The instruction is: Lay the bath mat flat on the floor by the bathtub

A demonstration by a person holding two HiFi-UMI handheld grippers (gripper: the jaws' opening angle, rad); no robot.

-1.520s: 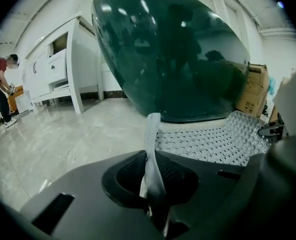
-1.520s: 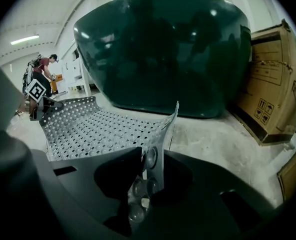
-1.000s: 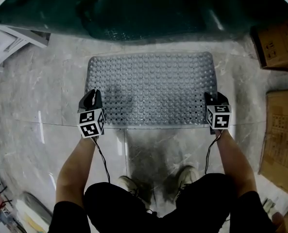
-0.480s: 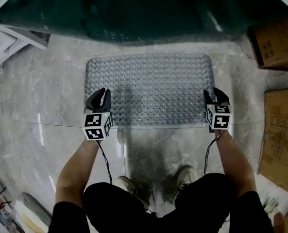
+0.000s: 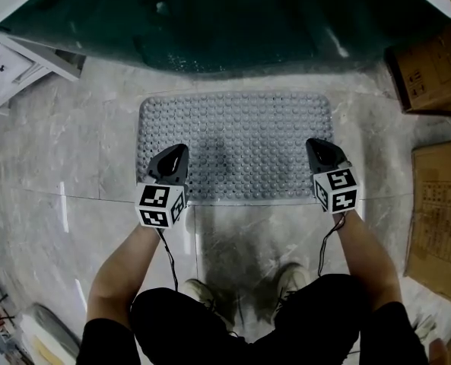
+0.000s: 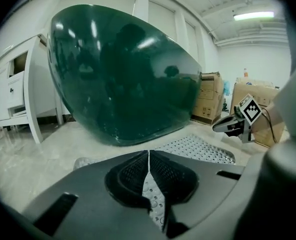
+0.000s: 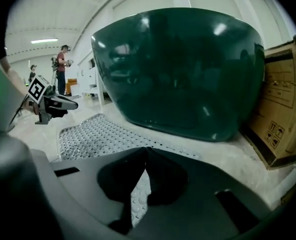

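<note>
Since the earlier frame both hand-held grippers have lifted off the near corners of the bath mat point(image 5: 236, 143), which they had been down on a second ago. The mat itself has stayed where it was.

There is one bath mat, grey and covered in round studs. It lies flat on the marble floor point(image 5: 73, 150) with its far long edge just beside the one dark green bathtub point(image 5: 225, 21).

There are two grippers, one in each hand. The left hand-held gripper point(image 5: 176, 155) hangs above the mat's near left corner. Its jaws meet at the tips with nothing between them, and only the mat below shows through the gap behind the tips. The right hand-held gripper point(image 5: 317, 146) hangs above the near right corner. Its jaws have just been closing and now stand together, also empty. Each gripper carries one marker cube, two in all: the left cube point(image 5: 160, 205) and the right cube point(image 5: 335, 190).

Two cardboard boxes sit at the right, one point(image 5: 430, 74) beside the tub's end and one point(image 5: 442, 211) nearer the person. One white cabinet point(image 5: 12, 74) stands at the upper left. The person's two shoes point(image 5: 202, 291) rest on the floor short of the mat's near edge.
</note>
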